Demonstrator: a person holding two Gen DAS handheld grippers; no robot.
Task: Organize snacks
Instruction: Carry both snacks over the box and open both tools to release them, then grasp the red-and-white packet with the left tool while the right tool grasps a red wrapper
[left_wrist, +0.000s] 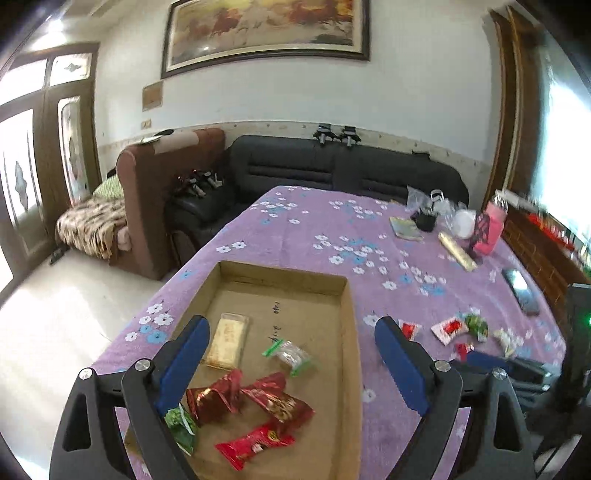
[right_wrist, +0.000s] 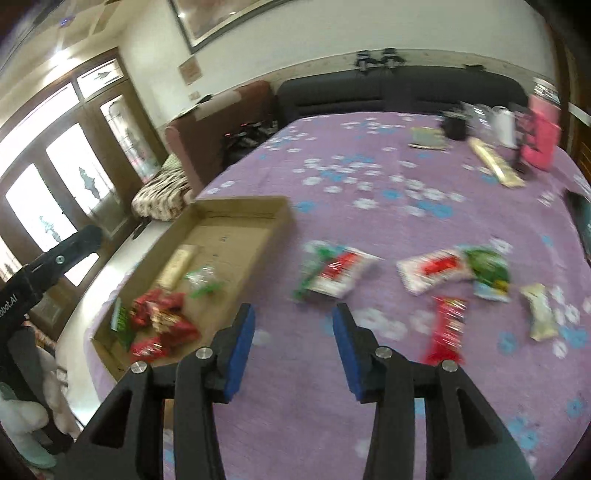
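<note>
A shallow cardboard box (left_wrist: 280, 273) (right_wrist: 240, 206) sits on the purple flowered tablecloth and holds several snacks: red wrapped candies (left_wrist: 255, 402) (right_wrist: 162, 321), a green packet (left_wrist: 181, 424), a clear green-ended packet (left_wrist: 290, 352) and a beige bar (left_wrist: 227, 339). My left gripper (left_wrist: 291, 332) is open and empty above the box. My right gripper (right_wrist: 293, 315) is open and empty above the cloth, just right of the box. Loose snacks lie right of the box: white-red packets (right_wrist: 340, 273) (right_wrist: 436, 269), a green packet (right_wrist: 487, 273), a red bar (right_wrist: 447, 328) and a beige bar (right_wrist: 541, 312).
At the table's far right stand a black cup (left_wrist: 424, 221), a white container (left_wrist: 463, 223), a pink bag (left_wrist: 487, 229), a gold pack (left_wrist: 458, 251) and a phone (left_wrist: 521, 290). A dark sofa (left_wrist: 332, 166) stands behind the table. The table's edge runs along the left.
</note>
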